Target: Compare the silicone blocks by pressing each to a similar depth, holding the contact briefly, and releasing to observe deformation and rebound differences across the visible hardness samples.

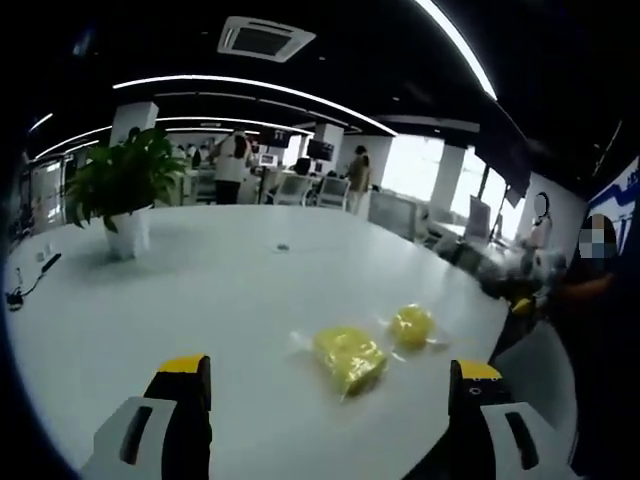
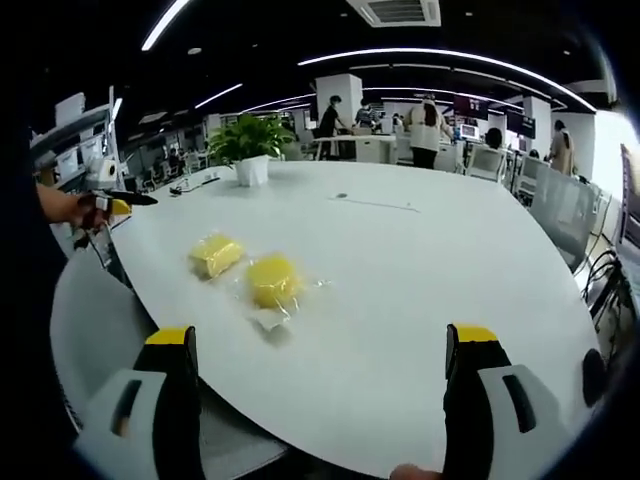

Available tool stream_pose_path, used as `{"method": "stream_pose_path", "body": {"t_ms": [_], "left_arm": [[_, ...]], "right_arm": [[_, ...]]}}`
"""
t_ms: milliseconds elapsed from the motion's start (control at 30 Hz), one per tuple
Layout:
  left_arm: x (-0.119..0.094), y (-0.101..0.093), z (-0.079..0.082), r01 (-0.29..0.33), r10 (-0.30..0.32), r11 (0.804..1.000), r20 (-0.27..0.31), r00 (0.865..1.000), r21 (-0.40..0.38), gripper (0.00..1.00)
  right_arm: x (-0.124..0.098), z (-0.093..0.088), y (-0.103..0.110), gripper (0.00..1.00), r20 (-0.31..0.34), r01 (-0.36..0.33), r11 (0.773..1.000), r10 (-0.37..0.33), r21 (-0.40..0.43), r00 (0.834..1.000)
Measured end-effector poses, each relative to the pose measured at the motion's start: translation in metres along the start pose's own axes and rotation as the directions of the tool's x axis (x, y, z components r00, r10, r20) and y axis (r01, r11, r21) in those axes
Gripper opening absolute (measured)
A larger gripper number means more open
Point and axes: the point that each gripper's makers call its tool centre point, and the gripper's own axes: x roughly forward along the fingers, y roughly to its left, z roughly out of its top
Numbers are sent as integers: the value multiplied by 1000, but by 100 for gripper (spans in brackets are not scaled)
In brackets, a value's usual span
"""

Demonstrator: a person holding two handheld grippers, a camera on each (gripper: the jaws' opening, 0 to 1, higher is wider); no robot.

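- In the left gripper view, a green plant (image 1: 125, 180) in a white pot stands far off on the left of the big white table (image 1: 200, 300).
- A thin black cable (image 1: 30, 285) lies near the table's left edge.
- The left gripper (image 1: 333, 405) is wide open. Its two black jaws with yellow tips rise from the bottom, and nothing is between them.
- The blocky yellow silicone piece (image 1: 349, 357) lies flat on the table in a clear wrapper, just ahead of the gap between the jaws.
- The round yellow silicone piece (image 1: 411, 325) lies just beside it, to the right and a bit farther away. It is wrapped too.
- People stand by desks far behind the table.
- In the right gripper view, the person's hand (image 2: 70, 207) shows at the far left, off the table's edge, by something with yellow and black on it.
- Here the blocky piece (image 2: 216, 255) is on the left and the round piece (image 2: 272, 280) is just beside it on the right.
- The right gripper (image 2: 330, 400) is wide open too and holds nothing. Both pieces lie ahead of its left jaw, not touching it.
- The plant (image 2: 248, 140) stands far back on the table.
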Motion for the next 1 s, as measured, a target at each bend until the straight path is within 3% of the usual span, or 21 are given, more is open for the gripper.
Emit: {"method": "stream_pose_path", "body": {"t_ms": [67,200,367,400,433,500,600,800,1000], "left_arm": [[1,0,-3,4,-4,1000,-1,1000,-25,100],[8,0,2,11,-11,999,-1,1000,-34,100],[15,1,7,7,-7,998,-7,1000,-56,100],[16,13,5,-48,48,999,-28,998,-21,100],[19,14,4,-48,48,999,-34,998,-14,100],[26,8,3,-6,3,996,-30,1000,-91,100],[34,10,1,-17,12,995,-49,999,-96,100],[50,-1,3,30,-38,993,-66,997,-118,100],[69,-4,-8,27,-62,965,-126,990,-260,100]], "right_arm": [[-3,4,-1,97,26,7,1000,-7,-4,1000],[-3,-7,-7,97,3,17,999,-17,30,1000],[-2,0,-10,97,20,21,999,-22,41,1000],[-1,1,-11,97,25,23,999,-24,43,999],[1,0,-12,97,21,24,999,-25,47,999],[5,-4,-13,97,-2,26,998,-26,57,1000],[6,0,-11,97,7,24,999,-25,42,1000],[10,2,-10,97,28,14,999,-16,45,999],[11,-2,-4,97,17,-9,999,9,45,1000]]}}
